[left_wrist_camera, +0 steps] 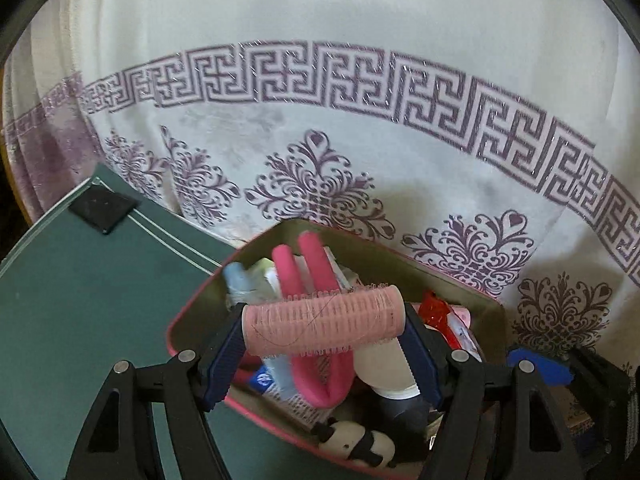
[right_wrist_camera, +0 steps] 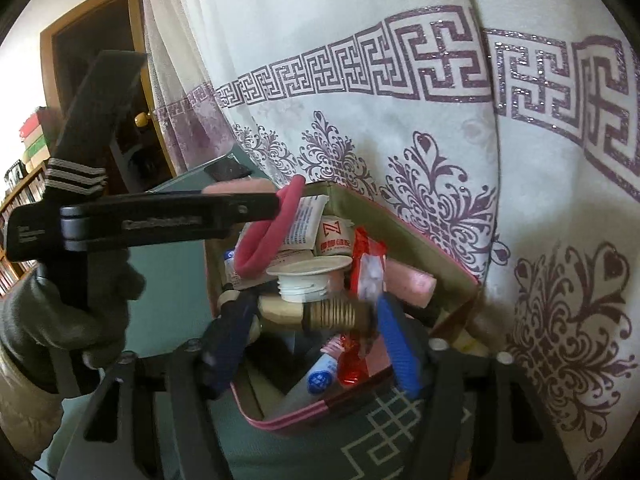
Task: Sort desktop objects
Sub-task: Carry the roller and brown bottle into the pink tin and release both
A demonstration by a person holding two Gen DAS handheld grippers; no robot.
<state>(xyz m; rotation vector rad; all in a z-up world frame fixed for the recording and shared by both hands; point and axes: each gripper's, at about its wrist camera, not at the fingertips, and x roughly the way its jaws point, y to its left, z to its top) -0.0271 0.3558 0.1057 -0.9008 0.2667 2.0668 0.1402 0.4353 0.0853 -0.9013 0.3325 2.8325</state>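
Pressed endwise between the left gripper's (left_wrist_camera: 324, 344) jaws, the pink ribbed hair roller (left_wrist_camera: 324, 322) hangs over the crowded pink-rimmed tin box (left_wrist_camera: 460, 276); lowering before release should stop it bouncing out. Right gripper's (right_wrist_camera: 316, 344) jaws stand unclenched around a brass threaded fitting (right_wrist_camera: 320, 314).

A ribbed pink plastic hair roller (left_wrist_camera: 323, 322), bristly and matt with stray hairs caught on it, was seen between ridged blue rubbery pads (left_wrist_camera: 222, 364). A threaded brass fitting (right_wrist_camera: 320, 314) was shown with a dull metallic sheen above a tin box (left_wrist_camera: 472, 286) with matt gold walls, beside glossy red wrappers (right_wrist_camera: 366, 276). Behind, soft white cloth (left_wrist_camera: 320, 12) was marked with glittery purple print, and the desk top (left_wrist_camera: 80, 300) looked smooth and green.
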